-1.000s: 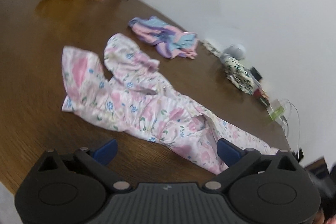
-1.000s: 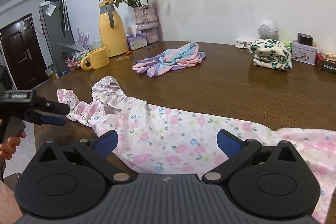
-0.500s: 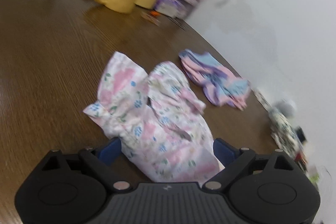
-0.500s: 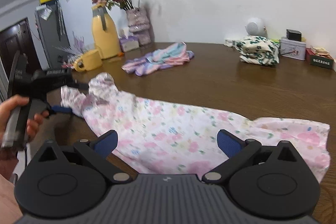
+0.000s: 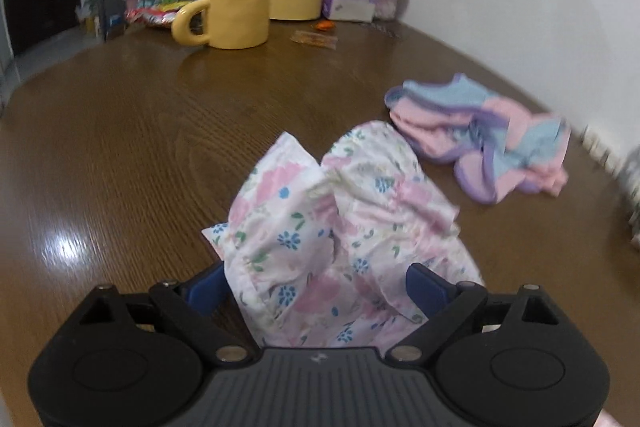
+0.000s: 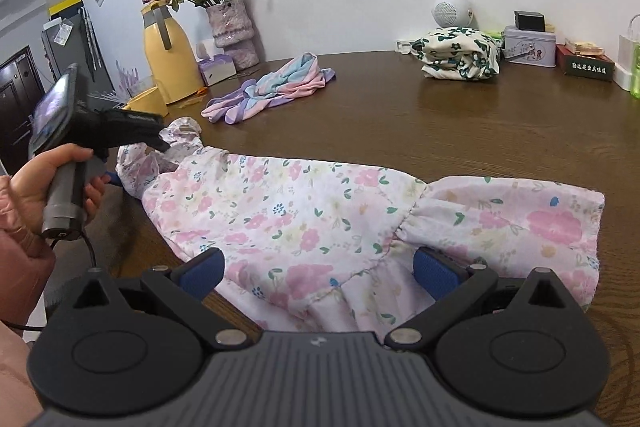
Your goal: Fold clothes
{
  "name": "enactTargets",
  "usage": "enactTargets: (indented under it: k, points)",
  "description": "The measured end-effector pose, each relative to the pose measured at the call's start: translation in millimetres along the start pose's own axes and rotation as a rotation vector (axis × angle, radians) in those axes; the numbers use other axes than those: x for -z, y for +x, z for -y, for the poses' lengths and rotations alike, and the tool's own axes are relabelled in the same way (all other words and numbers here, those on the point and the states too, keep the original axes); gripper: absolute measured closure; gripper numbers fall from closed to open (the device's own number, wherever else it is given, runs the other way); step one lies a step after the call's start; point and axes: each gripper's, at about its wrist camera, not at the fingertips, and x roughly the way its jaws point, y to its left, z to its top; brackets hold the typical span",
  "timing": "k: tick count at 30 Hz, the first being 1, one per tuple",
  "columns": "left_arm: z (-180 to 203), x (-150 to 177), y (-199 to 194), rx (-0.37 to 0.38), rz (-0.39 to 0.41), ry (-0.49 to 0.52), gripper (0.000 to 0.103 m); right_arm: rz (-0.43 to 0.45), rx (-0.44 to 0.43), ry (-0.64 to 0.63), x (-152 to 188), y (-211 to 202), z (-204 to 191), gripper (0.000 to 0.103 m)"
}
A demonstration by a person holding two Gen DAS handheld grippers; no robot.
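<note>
Both grippers straddle the dress (image 6: 304, 211), jaws wide, gripping nothing: left gripper (image 5: 316, 287) at its ruffled end, right gripper (image 6: 320, 273) at the hem, its length running between them.

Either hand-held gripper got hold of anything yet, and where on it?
Nothing is held. Both stand open over the floral garment: the left hand-held gripper at its ruffled sleeve end, the right hand-held gripper at its near edge by the skirt seam.

Both wrist views look down close (fisheye) along the table (image 5: 120, 155); both share the floral garment (image 6: 304, 211).
</note>
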Motion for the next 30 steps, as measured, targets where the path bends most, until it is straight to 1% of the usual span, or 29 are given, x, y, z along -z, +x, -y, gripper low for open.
enactTargets:
  k: [2, 4, 5, 6, 7, 8, 10, 13, 17, 19, 26, 30]
  points:
    - [6.2, 1.8, 1.7, -0.027, 0.002, 0.035, 0.018, 0.002, -0.006, 0.003, 0.4, -0.8, 0.0, 0.001]
    - [11.7, 1.9, 1.2, -0.032, 0.01, 0.06, 0.037, 0.004, -0.009, 0.005, 0.9, -1.5, -0.2, 0.001]
    - [14.4, 2.0, 0.9, -0.034, 0.014, 0.072, 0.042, 0.005, -0.008, 0.005, 1.0, -1.9, -0.5, 0.001]
    - [16.1, 1.7, 0.3, -0.031, 0.014, 0.08, 0.053, 0.005, -0.009, 0.004, 1.1, -2.3, -0.7, 0.001]
    - [17.0, 1.2, 0.0, -0.019, 0.013, 0.082, 0.061, 0.005, -0.009, 0.003, 1.2, -2.6, -1.0, 0.001]
    - [17.8, 0.7, -0.3, -0.006, 0.011, 0.084, 0.065, 0.006, -0.009, 0.002, 1.2, -2.7, -0.9, 0.001]
    - [15.7, -0.1, -0.8, 0.027, 0.008, 0.076, 0.079, 0.007, -0.002, 0.0, 1.3, -3.8, -1.1, 0.001]
    - [9.1, -1.5, -1.8, 0.086, -0.004, 0.047, 0.091, 0.014, 0.015, -0.005, 1.3, -6.7, -0.7, 0.001]
    - [-0.8, -1.2, -3.0, 0.181, -0.019, 0.006, 0.094, 0.027, 0.046, -0.006, 0.9, -13.8, 3.4, 0.001]
    - [-2.1, 0.0, -4.7, 0.206, -0.008, 0.004, 0.095, 0.032, 0.069, 0.001, 1.5, -17.9, 6.7, 0.001]
    - [-7.5, 0.2, -25.0, 0.311, 0.12, 0.0, 0.096, 0.035, 0.138, 0.034, 8.5, -33.5, 15.1, 0.001]
    - [-4.6, 4.4, -41.1, 0.363, 0.196, 0.061, 0.096, 0.036, 0.171, 0.06, 14.0, -41.9, 21.5, 0.001]
